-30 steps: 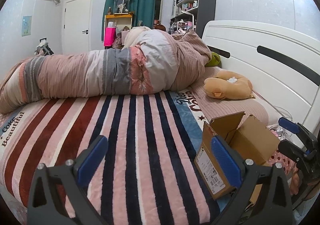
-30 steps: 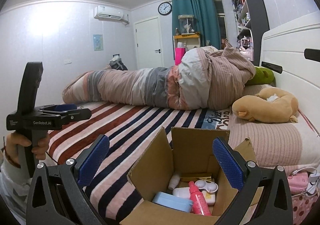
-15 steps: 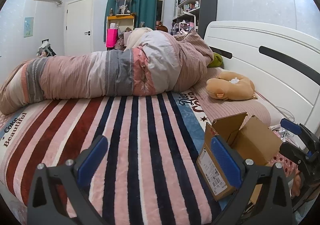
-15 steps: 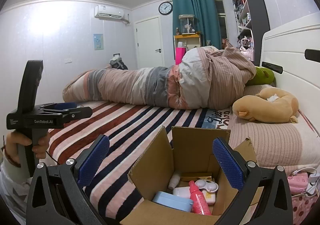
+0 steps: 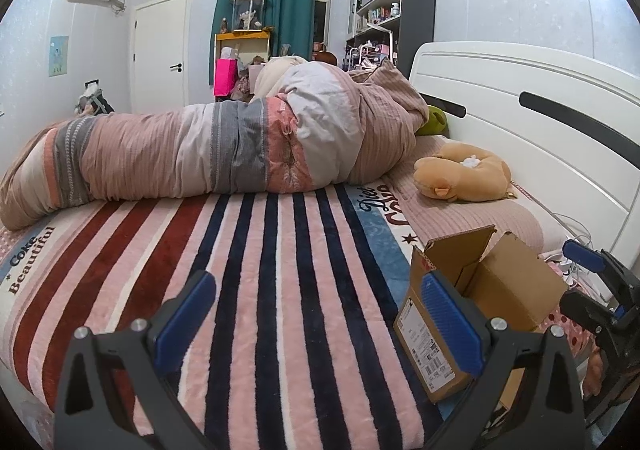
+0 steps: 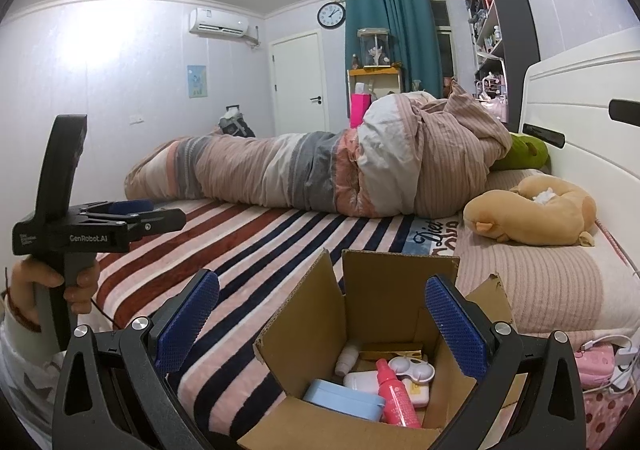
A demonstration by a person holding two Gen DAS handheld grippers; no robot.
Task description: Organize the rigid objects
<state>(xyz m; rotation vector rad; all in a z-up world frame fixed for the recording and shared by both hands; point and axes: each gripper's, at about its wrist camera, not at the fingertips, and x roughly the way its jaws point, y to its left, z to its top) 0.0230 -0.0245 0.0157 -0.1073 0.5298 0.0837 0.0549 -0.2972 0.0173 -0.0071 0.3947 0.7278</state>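
An open cardboard box (image 6: 372,306) stands on the striped bed blanket, near the bed's right front corner; it also shows in the left wrist view (image 5: 504,290). Inside lie a light blue case (image 6: 344,404), a pink bottle (image 6: 394,390), a white double-cup case (image 6: 412,368) and small white bottles (image 6: 346,358). My right gripper (image 6: 322,324) is open and empty, above the box opening. My left gripper (image 5: 318,328) is open and empty, over the blanket left of the box. It also shows at the left of the right wrist view (image 6: 132,209).
A rolled pink and grey duvet (image 5: 224,153) lies across the bed. A tan plush toy (image 5: 464,173) sits on the pillow by the white headboard (image 5: 540,121). A pink power strip with cables (image 6: 598,360) lies at the right, beside the box.
The left wrist view has drifted slightly: the box and the other gripper sit a little lower and to the right. The right gripper holds still over the box.
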